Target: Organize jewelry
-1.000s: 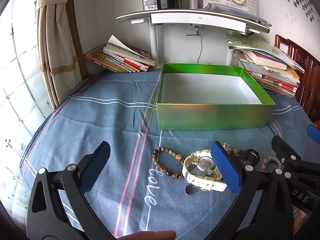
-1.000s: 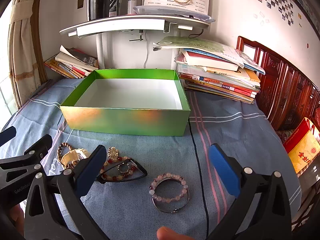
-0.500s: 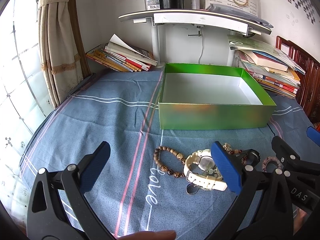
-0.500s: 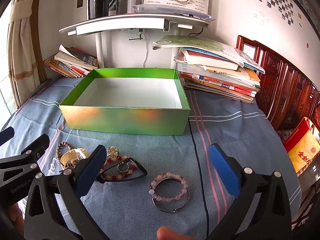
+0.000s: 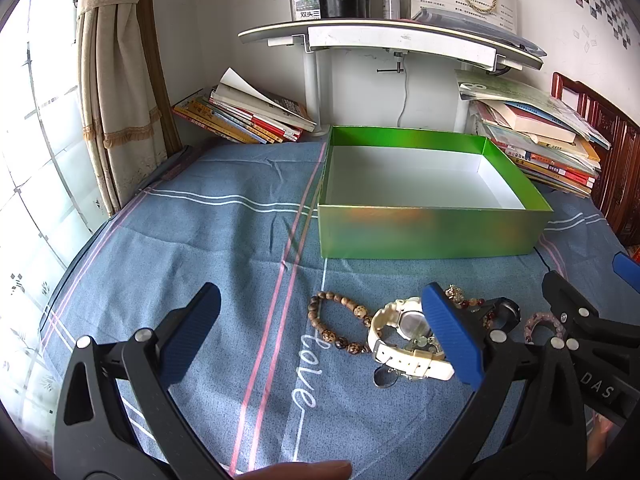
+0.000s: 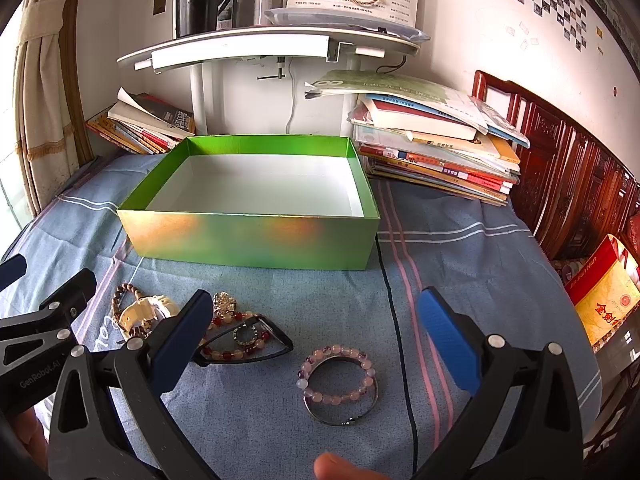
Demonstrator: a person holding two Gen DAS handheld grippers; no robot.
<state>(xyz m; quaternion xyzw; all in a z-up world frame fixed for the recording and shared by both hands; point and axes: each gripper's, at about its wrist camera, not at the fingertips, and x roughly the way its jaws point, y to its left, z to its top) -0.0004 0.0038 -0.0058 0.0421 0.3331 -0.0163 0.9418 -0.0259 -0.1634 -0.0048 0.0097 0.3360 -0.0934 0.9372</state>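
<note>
A blue striped cloth (image 6: 460, 248) covers the surface, with bare room left of the jewelry. On it the green box (image 6: 252, 236) stands open-topped, white inside. Both the left gripper (image 5: 320, 328) and right gripper (image 6: 316, 328) hang over the cloth, fingers spread wide, holding nothing. The white watch (image 5: 404, 340) (partly hidden behind a blue pad) touches the brown bead bracelet (image 5: 340, 324). The pink bead bracelet (image 6: 340, 376) lies on a metal bangle, near the box's front wall.
</note>
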